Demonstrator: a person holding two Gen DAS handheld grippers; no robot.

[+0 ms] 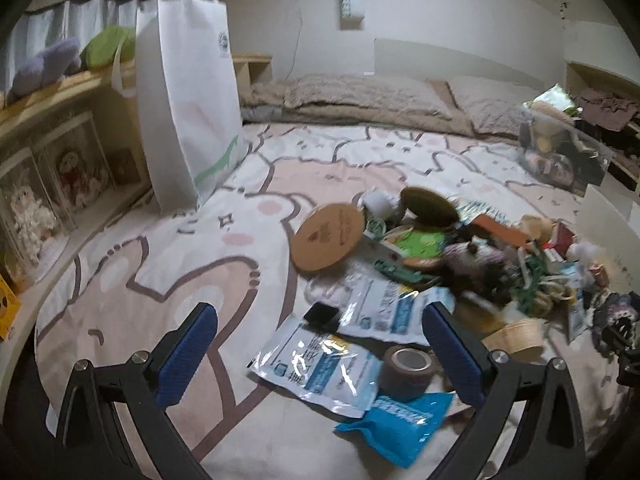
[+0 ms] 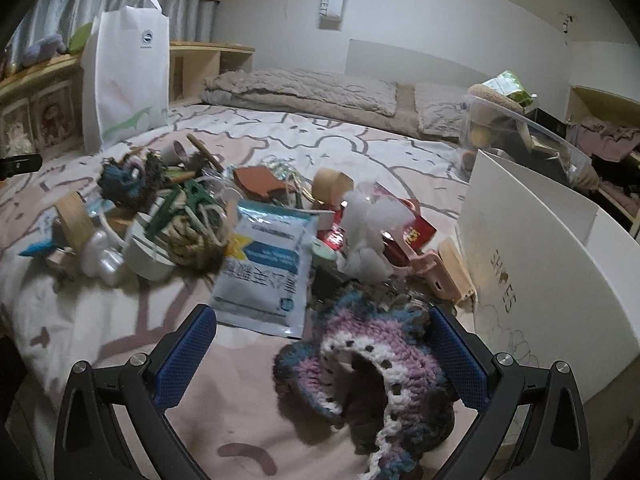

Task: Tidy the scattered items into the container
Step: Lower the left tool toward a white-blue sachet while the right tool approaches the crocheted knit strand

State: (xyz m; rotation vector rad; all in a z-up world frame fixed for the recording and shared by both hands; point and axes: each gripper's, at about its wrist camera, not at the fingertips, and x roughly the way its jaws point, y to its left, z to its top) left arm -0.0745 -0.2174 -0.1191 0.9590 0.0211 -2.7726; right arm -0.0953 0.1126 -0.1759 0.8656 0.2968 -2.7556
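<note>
A heap of small items lies on the bed. In the left wrist view my left gripper (image 1: 320,312) is open above white-and-blue foil packets (image 1: 316,368), a brown tape roll (image 1: 408,368) and a small black block (image 1: 321,315); a round cork coaster (image 1: 326,240) lies beyond. In the right wrist view my right gripper (image 2: 320,314) is open over a purple-and-white knitted piece (image 2: 368,364), which lies between its fingers near the right pad. A foil packet (image 2: 268,264), rope coil (image 2: 196,236) and white shoe box (image 2: 532,280) are close by.
A tall white tote bag (image 1: 188,96) stands at the bed's left edge by a wooden shelf (image 1: 52,128) with framed dolls. A clear plastic bin (image 2: 516,136) with things inside sits at the far right. Folded blankets (image 2: 304,92) lie at the head.
</note>
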